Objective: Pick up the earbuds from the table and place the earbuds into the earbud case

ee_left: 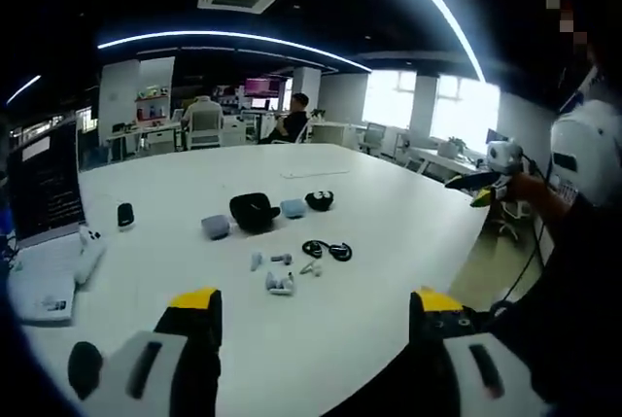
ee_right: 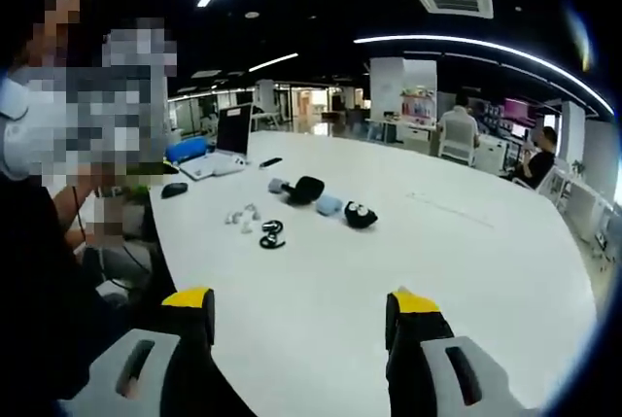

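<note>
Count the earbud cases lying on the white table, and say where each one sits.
4, in a row across the table: a grey-blue case, a large open black case, a light-blue case and a small open black case holding white earbuds. None looks hidden.

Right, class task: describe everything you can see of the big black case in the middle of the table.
The black case is the largest of the small things on the white table. It looks matt, rounded and dark, possibly open, though its inside is too small to make out. It sits flat between a grey-blue case and a pale blue case, close to both; whether they touch is unclear. In the right gripper view it shows as a dark rounded lump. No gripper touches it.
</note>
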